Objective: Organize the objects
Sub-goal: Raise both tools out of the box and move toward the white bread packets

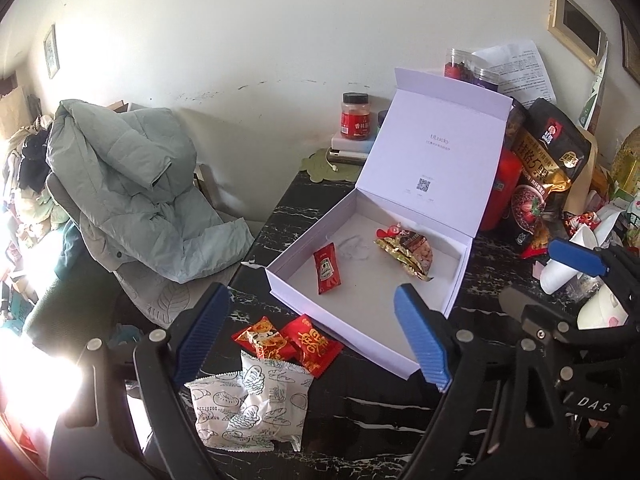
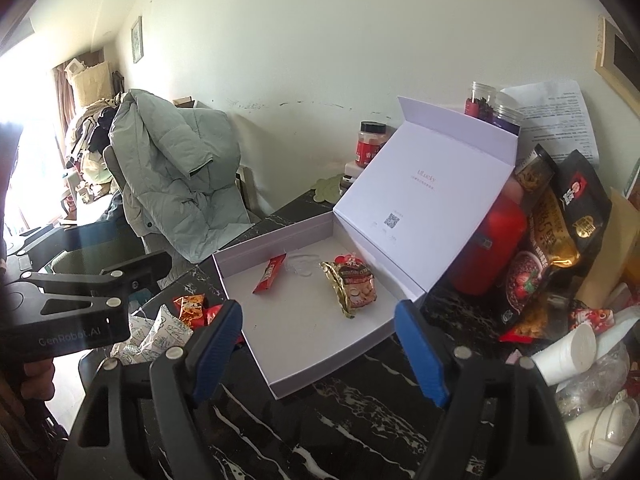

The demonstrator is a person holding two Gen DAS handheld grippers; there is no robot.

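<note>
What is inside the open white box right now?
Inside the open white cardboard box: a red ketchup sachet, a gold foil snack packet and a crumpled clear plastic wrapper. The near wall hides a strip of the floor in the right wrist view.

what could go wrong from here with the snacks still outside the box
1. The white packets and red packets overlap in a pile by the open white box; the open left gripper could grab two or drag one off the table edge.
2. The box lid leans on the cluttered bags; a bump might tip it shut.
</note>
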